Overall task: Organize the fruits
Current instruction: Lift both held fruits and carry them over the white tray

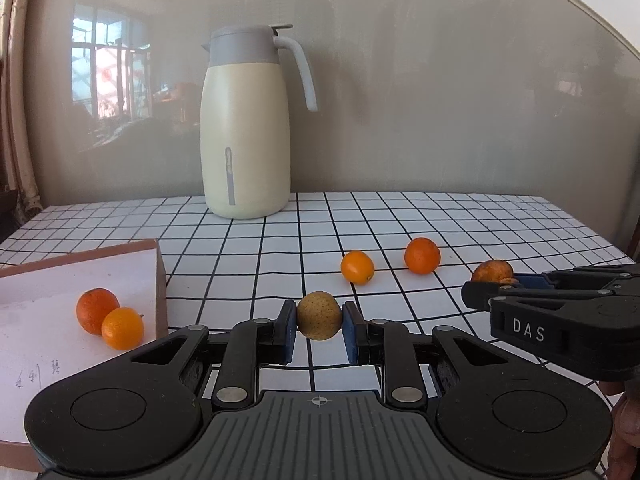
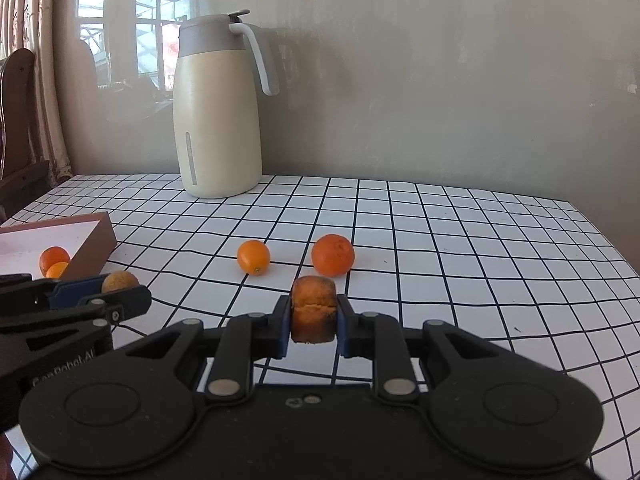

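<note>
Left claw clamping brownish fruit, right claw squeezing split orange

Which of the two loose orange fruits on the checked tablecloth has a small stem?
The smaller, smooth yellow-orange fruit, left of the larger, darker dimpled orange fruit, which shows none.

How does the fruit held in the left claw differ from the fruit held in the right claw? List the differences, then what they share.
The left claw holds a yellow-brown fruit; the right claw holds a darker orange-brown fruit.
The yellow-brown fruit looks round and whole; the orange-brown fruit looks squashed into a block, with a split across it.
The yellow-brown skin is evenly speckled; the orange-brown skin has dark patches.
Both are clamped between blue pads above the checked tablecloth.
</note>
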{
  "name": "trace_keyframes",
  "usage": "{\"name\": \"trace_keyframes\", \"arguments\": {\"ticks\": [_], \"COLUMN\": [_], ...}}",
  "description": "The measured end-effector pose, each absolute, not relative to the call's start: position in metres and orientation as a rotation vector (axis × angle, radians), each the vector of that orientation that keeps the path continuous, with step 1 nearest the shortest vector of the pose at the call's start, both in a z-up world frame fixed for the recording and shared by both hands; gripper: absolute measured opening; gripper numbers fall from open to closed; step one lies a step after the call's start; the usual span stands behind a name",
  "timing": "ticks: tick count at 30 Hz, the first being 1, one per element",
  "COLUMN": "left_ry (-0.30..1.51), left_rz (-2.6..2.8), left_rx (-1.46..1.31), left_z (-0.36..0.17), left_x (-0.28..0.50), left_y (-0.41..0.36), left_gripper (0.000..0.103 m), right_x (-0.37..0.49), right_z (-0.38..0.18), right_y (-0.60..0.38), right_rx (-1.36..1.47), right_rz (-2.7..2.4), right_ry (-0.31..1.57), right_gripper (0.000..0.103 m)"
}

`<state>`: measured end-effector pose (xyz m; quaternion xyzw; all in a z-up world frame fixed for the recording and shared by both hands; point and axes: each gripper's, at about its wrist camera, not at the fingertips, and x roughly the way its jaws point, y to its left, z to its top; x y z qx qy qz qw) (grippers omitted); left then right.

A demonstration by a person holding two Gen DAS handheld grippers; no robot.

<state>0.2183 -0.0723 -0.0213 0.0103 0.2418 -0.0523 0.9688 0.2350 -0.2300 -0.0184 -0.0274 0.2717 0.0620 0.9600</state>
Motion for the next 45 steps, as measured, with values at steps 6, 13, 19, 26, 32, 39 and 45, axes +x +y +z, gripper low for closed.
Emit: {"name": "trace_keyframes", "arguments": {"ticks": [6, 13, 19, 26, 32, 39, 45], "left_ry": [0.459, 0.432, 0.415, 0.397, 0.382, 0.368, 0.359], "left_rz": [-0.103, -0.085, -0.057, -0.018, 0.016, 0.053, 0.085], "left_rx": [0.030, 0.045, 0.048, 0.050, 0.050, 0.031, 0.025], "left_z": [-0.015, -0.011, -0.005, 0.000, 0.005, 0.009, 0.010], "left_x": [0.203, 0.173, 0.154, 0.136, 0.125, 0.117, 0.112], "left_y": [-0.071, -0.063, -0.047, -0.023, 0.000, 0.027, 0.046], "left_gripper": [0.024, 0.024, 0.024, 0.024, 0.024, 0.024, 0.024], "right_x": [0.216, 0.193, 0.178, 0.166, 0.159, 0.154, 0.153], "right_z": [-0.012, 0.001, 0.008, 0.016, 0.015, 0.017, 0.017], "right_y": [-0.228, -0.214, -0.202, -0.182, -0.157, -0.134, -0.113], "right_rx": [-0.052, -0.078, -0.086, -0.097, -0.130, -0.143, -0.152], "right_rz": [0.129, 0.159, 0.190, 0.244, 0.294, 0.349, 0.385], "right_ry": [0.532, 0.495, 0.475, 0.438, 0.419, 0.396, 0.395], "right_gripper": [0.014, 0.014, 0.014, 0.014, 0.014, 0.014, 0.014]}}
